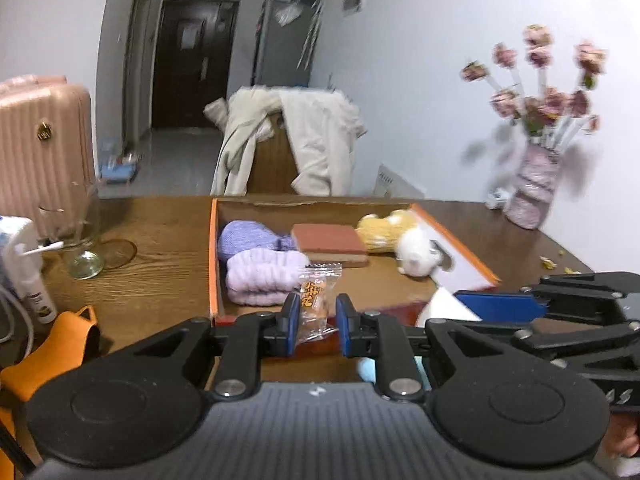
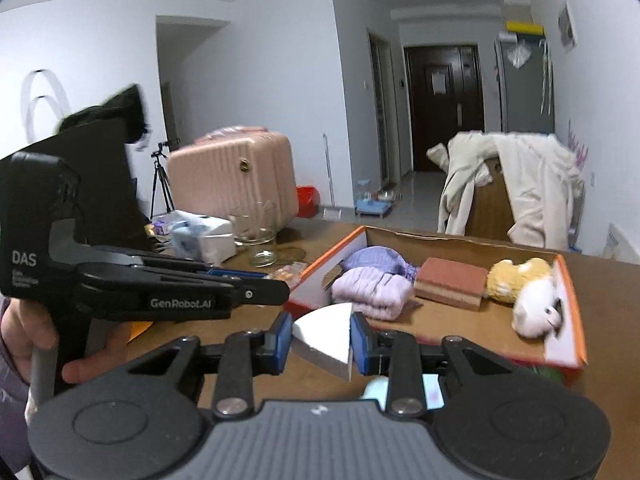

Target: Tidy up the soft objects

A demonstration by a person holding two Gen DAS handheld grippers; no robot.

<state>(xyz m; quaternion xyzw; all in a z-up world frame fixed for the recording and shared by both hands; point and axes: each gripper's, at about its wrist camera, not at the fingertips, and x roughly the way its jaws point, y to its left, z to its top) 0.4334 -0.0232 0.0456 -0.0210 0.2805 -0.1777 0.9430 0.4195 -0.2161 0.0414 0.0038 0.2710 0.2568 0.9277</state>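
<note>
An open cardboard box [image 1: 256,202] with orange edges lies on the wooden table. In it are two purple knit items [image 1: 260,276], a red-brown sponge block [image 1: 330,242], a yellow plush [image 1: 380,230] and a white plush [image 1: 416,256]. My left gripper [image 1: 317,322] is shut on a clear snack packet [image 1: 316,300], held just above the box's near edge. My right gripper [image 2: 320,342] is shut on a white foam wedge [image 2: 326,338] in front of the box [image 2: 460,240]. The wedge [image 1: 444,304] and right gripper also show in the left wrist view.
A glass jar [image 1: 80,236], a spray bottle [image 1: 38,292] and an orange item [image 1: 60,348] sit to the left on the table. A vase of pink flowers [image 1: 536,184] stands at the right. A chair draped with a cream coat [image 1: 304,140] and a pink suitcase [image 1: 40,148] stand beyond.
</note>
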